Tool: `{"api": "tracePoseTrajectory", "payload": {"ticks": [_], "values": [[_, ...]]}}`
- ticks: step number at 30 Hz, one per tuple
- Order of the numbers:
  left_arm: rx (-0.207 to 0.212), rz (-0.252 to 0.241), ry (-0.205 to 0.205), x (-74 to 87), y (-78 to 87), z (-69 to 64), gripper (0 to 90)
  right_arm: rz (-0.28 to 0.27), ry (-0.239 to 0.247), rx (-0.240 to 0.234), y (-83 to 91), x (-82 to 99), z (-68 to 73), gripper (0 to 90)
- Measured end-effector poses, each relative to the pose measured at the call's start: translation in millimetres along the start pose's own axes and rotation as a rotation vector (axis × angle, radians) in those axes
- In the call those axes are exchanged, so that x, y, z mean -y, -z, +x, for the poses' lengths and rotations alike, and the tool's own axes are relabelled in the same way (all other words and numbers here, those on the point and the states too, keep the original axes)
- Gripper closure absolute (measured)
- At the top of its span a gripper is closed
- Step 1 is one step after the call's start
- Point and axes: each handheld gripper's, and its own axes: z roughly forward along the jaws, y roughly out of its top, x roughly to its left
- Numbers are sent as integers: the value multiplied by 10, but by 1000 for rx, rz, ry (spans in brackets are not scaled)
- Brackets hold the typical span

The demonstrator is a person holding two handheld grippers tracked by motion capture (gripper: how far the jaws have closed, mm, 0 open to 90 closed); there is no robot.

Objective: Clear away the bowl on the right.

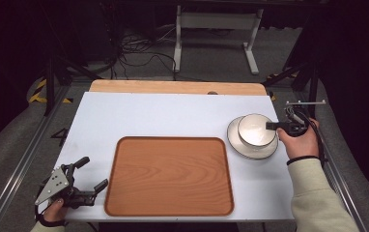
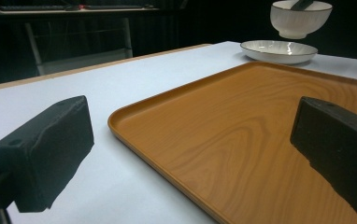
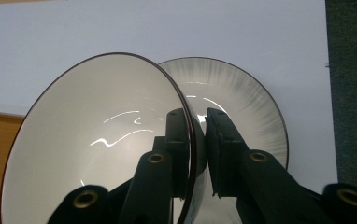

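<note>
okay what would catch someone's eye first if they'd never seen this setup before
First, the white bowl pinched by its rim in the right gripper, hanging in the air just above the white plate at the table's right side. Next, the big wooden tray, bare, at the middle of the near edge. The left gripper waits open by the tray's left edge.

1. The wooden tray point(image 1: 169, 176) fills the middle of the white table point(image 1: 149, 113); its low rim is a small bump to cross; nothing lies in it.
2. The far half of the table, behind the tray, is flat and open; a hand can slide there.
3. On the right, the plate point(image 1: 235, 140) sits just beside the tray's far corner; the bowl point(image 1: 256, 129) hangs above it, pinched at its rim by the right gripper point(image 1: 275, 125).
4. The left gripper point(image 1: 90, 174) waits by the tray's left edge, jaws apart.
</note>
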Motion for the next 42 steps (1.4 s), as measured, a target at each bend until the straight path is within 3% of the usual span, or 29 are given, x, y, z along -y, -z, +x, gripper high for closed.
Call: {"api": "tracePoseTrajectory", "payload": {"ticks": [6,10,21,31,32,37,39,41,42], "values": [[0,2,-1,-1,-1,0,3,-5,-48,-22,102,10,93,801],[0,1,0,0,-4,1,3,-2,-48,-38,142,9,173,801],[-1,3,-4,-1,-5,-1,3,18,25,-79,147,31,535,800],[-1,4,-5,-2,-5,-1,3,40,87,-147,131,63,930,799],[-1,4,-4,-2,-5,-1,3,49,95,-170,121,65,1034,800],[0,3,-6,-2,-4,-2,3,49,96,-206,94,79,1191,800],[0,3,-5,-2,-4,-2,3,60,114,-239,69,96,1332,799],[1,5,-6,-2,-2,-1,3,61,118,-243,65,100,1367,800],[1,5,-7,-2,-2,-1,3,67,134,-264,61,110,1465,799]]}}
